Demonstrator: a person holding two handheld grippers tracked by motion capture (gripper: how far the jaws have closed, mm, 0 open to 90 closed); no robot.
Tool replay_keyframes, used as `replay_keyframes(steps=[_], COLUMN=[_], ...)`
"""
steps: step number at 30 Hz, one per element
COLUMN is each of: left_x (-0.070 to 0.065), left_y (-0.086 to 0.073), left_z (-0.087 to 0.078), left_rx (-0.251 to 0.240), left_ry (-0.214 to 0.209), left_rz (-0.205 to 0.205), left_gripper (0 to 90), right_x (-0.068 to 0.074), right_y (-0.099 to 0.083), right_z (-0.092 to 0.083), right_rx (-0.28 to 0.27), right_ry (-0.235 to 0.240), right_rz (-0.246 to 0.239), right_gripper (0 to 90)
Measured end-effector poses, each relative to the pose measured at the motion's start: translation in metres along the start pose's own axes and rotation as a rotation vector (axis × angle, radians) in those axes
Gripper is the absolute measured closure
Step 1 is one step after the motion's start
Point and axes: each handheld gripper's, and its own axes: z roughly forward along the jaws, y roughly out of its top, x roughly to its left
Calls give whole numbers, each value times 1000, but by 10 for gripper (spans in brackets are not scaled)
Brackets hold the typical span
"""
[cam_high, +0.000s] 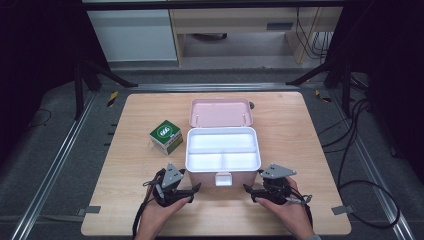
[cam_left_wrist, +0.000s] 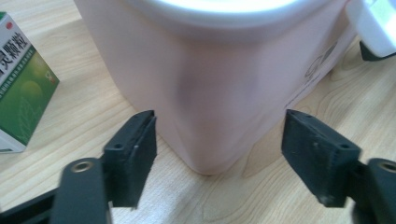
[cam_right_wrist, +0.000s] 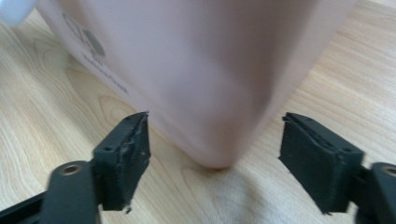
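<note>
Left tool and right tool sit low at the near edge of the worktop, one at each front corner of the pink box. Both have their jaws spread wide, nothing pinched.

Left gripper view: the box's rounded near corner stands between the two black pads, each pad clear of the pink wall with bare wood visible in the gaps. Right gripper view: same arrangement, the other front corner centred between the pads and apart from both (a light shadow pools under it).

Box stands mid-worktop, lid thrown back and lying behind the body, hinge side away from the person. White inner tray exposed: one long compartment at the back, two shorter ones in front, all apparently bare. White latch tab hangs at the centre of the front wall, between the two tools.

Green medicine carton rests on the worktop just left of the box, apart from it, turned at an angle.

Reading: symmetric placement at the corners looks like steadying or squaring the box, hands now let go. The open lid and bare tray suggest the carton is meant to go inside; the left tool is the nearer one for that reach.
</note>
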Motion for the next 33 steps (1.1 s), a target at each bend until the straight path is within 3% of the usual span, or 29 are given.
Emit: replay_keyframes(steps=[10, 20, 23, 24, 26, 29, 33], left_x=[21, 46, 49, 49, 48, 46, 45], left_y=[18, 53, 66, 77, 84, 101, 111], left_z=[-24, -52, -54, -55, -55, -52, -45], left_rx=[0, -9, -6, 17, 25, 35, 67], left_ry=[-10, -33, -49, -40, -34, -68, -87], left_rz=[40, 74, 78, 118, 142, 163, 195], left_gripper=[151, 123, 123, 123, 125, 129, 136], right_x=[-9, -16, -18, -20, -21, -23, -24], right_y=[-14, -20, -22, -22, -22, -23, -27], right_z=[-11, -17, -19, -19, -20, -20, -19], right_rx=[11, -2, -1, -6, -9, -11, 2], right_ry=[-17, -34, -37, -38, -44, -48, -50], right_rz=[28, 55, 61, 68, 73, 71, 81], right_gripper=[167, 147, 137, 137, 138, 145, 161])
